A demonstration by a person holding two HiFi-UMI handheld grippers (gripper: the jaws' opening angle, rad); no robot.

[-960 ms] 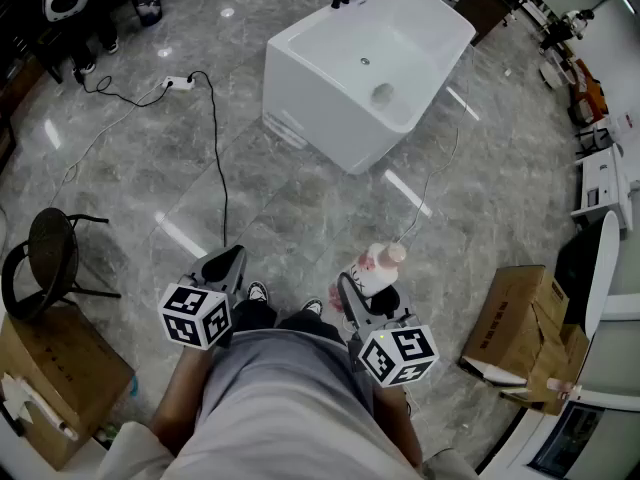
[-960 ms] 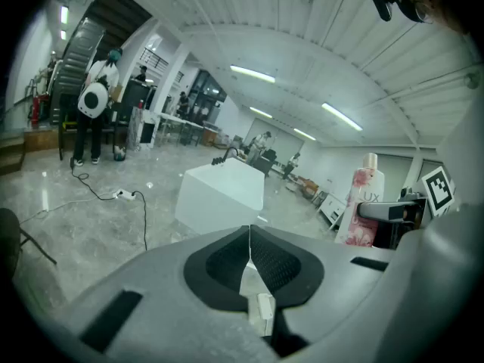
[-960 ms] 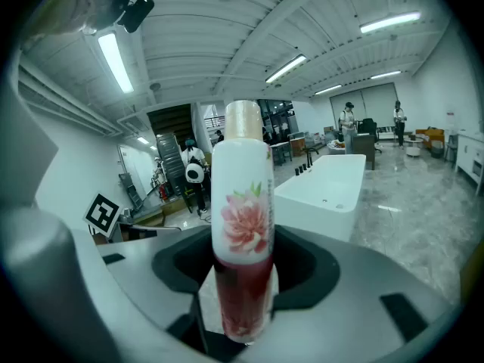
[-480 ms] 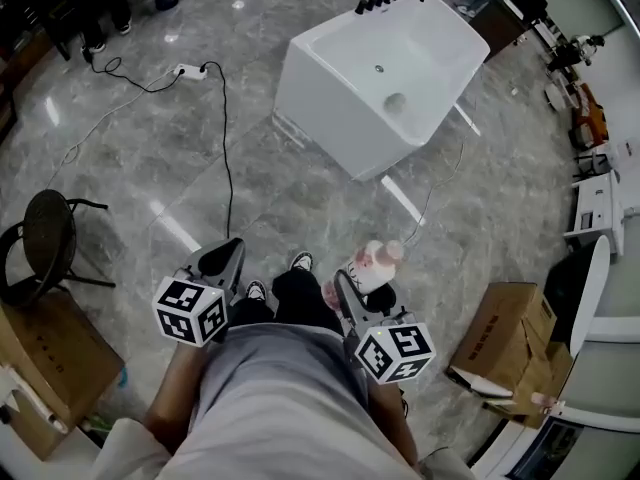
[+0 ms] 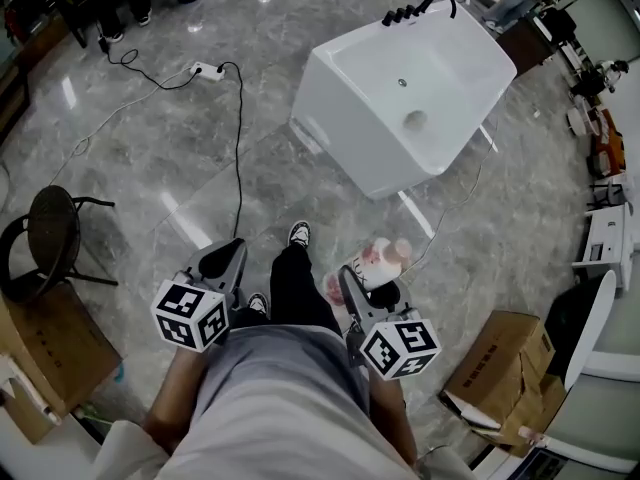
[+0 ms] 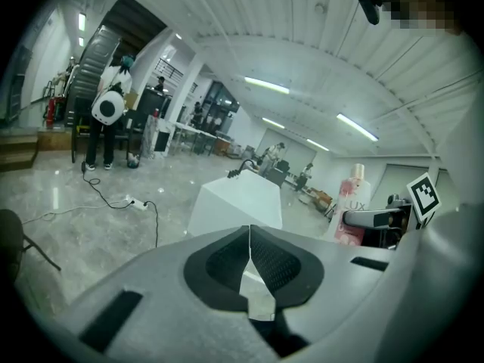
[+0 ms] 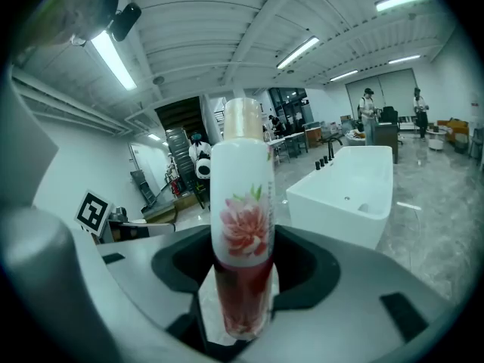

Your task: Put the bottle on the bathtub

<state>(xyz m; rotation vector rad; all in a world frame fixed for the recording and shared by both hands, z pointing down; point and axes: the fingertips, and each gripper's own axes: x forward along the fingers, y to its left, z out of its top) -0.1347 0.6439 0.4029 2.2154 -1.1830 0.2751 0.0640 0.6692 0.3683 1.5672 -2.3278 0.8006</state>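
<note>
A white bottle (image 7: 242,225) with a pink flower label and a cream cap stands upright between the jaws of my right gripper (image 7: 240,278), which is shut on it. From the head view, the bottle (image 5: 378,265) sticks forward out of the right gripper (image 5: 362,290) at waist height. The white bathtub (image 5: 410,93) with black taps stands on the floor ahead and slightly right, some way off; the bathtub (image 7: 355,187) also shows beyond the bottle. My left gripper (image 6: 249,262) is shut with nothing in it, and its jaws meet. The left gripper (image 5: 222,268) is held level with the right.
A black cable and a power strip (image 5: 207,69) lie on the grey marble floor to the left. A black chair (image 5: 50,238) and cardboard boxes (image 5: 45,353) stand at the left, another box (image 5: 500,368) at the right. A person with a backpack (image 6: 108,119) stands far off.
The person holding the grippers has stepped forward; the bathtub has shifted right in the head view. Both grippers keep their pose, the right still holding the bottle.
</note>
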